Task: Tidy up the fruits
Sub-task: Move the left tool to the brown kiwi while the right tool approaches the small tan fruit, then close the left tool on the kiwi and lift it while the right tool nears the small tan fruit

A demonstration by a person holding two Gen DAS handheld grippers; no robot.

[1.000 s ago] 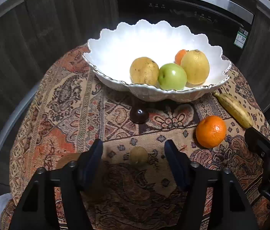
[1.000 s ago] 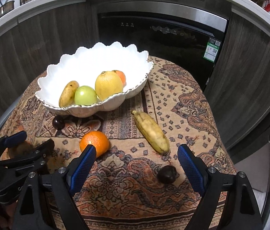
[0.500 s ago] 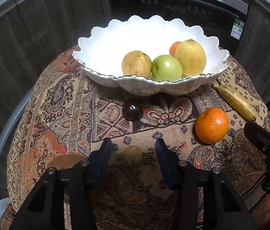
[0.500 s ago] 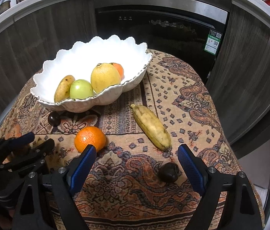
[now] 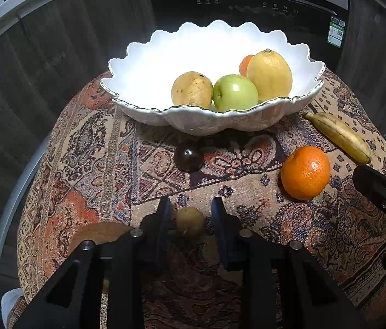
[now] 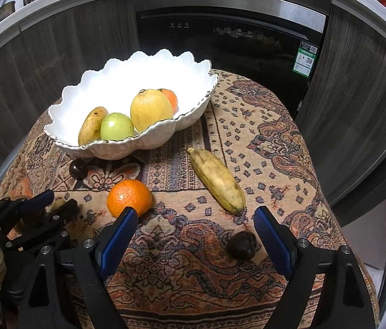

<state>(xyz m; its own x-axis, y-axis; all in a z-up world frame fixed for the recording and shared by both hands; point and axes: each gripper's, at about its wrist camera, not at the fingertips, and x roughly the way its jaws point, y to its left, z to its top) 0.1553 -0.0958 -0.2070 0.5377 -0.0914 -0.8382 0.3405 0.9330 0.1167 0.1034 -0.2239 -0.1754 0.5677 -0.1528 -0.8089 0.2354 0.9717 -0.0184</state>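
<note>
A white scalloped bowl (image 5: pixel 143 76) (image 6: pixel 88 82) holds a mango, a green apple, a lemon and an orange. On the patterned cloth lie a small brownish-yellow fruit (image 5: pixel 190 221), an orange (image 5: pixel 305 172) (image 6: pixel 129 198), a banana (image 5: pixel 339 137) (image 6: pixel 217 181) and two dark round fruits (image 5: pixel 188 159) (image 6: pixel 241 245). My left gripper (image 5: pixel 190 211) (image 6: pixel 47 203) has its fingers closed in around the small fruit, touching or nearly touching it. My right gripper (image 6: pixel 195 219) is open and empty above the cloth, between the orange and the near dark fruit.
A brown round fruit (image 5: pixel 99 233) lies just left of my left gripper. A dark oven front (image 6: pixel 231 44) and wooden cabinet doors stand behind the table. The table's edges drop off at left and right.
My left gripper has lowered and moved forward over the small fruit, and its fingers have narrowed around it. My right gripper has shifted only slightly and stays open.
</note>
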